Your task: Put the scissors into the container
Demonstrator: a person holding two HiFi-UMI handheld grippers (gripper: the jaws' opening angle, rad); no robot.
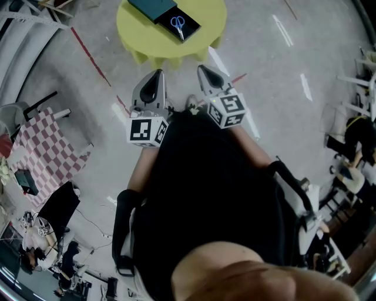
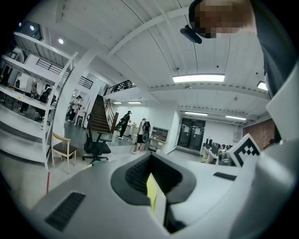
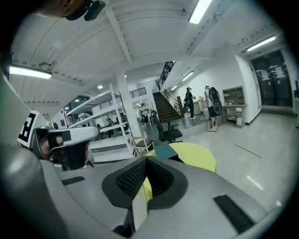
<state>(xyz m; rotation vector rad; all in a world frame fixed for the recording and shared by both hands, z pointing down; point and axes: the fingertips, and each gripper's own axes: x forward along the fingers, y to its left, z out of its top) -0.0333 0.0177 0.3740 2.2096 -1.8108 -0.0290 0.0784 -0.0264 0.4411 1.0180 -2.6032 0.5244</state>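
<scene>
Blue-handled scissors (image 1: pixel 178 24) lie in a black open container (image 1: pixel 189 29) on a round yellow table (image 1: pixel 147 41), next to a teal lid or box (image 1: pixel 151 7). Both grippers are held close to the person's body, short of the table and above the floor. The left gripper (image 1: pixel 157 75) is shut and holds nothing. The right gripper (image 1: pixel 204 70) is likewise shut and holds nothing. In the right gripper view the yellow table (image 3: pixel 198 158) and the teal box (image 3: pixel 166 150) show beyond the closed right gripper (image 3: pixel 146 161). The left gripper (image 2: pixel 150 158) faces the hall, away from the table.
A red-and-white checkered cloth (image 1: pixel 46 147) lies at the left. Red tape lines (image 1: pixel 91 57) cross the grey floor. White shelving (image 2: pixel 28 107), a wooden chair (image 2: pixel 63 149) and an office chair (image 2: pixel 96 145) stand in the hall. People stand far off by a staircase (image 2: pixel 98 116).
</scene>
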